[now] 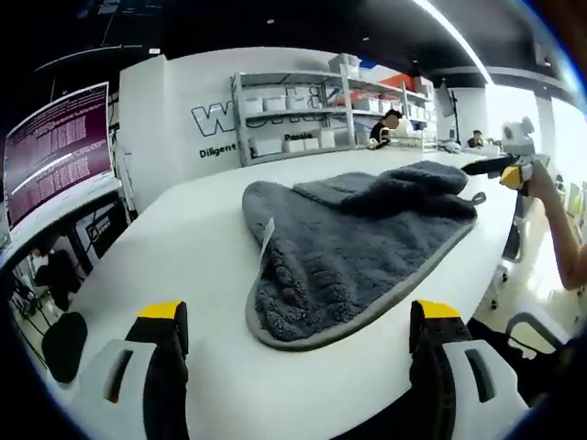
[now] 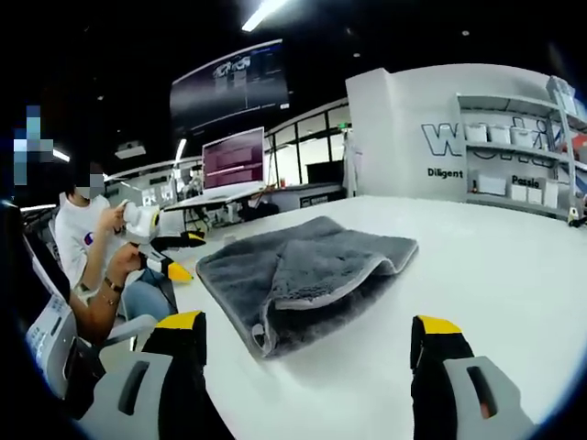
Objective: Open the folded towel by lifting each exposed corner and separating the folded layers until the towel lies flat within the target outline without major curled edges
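At centre frame the grey towel [image 1: 353,243] lies soft, limp and partly folded. Both our grippers, left [image 1: 298,335] and right [image 2: 307,348], gape empty; we'd pinch its upper folded corner.

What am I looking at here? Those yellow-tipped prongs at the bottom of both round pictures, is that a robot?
No robot: a person holds a hand tool with two jaws in each hand, and a small fisheye camera rides on each tool, looking forward along its jaws. The yellow-tipped prongs are those jaws.

The left gripper view looks along the left gripper. Its jaws stand wide apart and hold nothing. Beyond them a grey towel lies on a white table, partly folded, with layers bunched at its far end. At the right edge the other gripper comes in.

The right gripper view looks along the right gripper, also open and empty. It sees the same towel from another side, one layer folded over another. At the left, the person holds the left gripper.

Behind are shelves and monitors.
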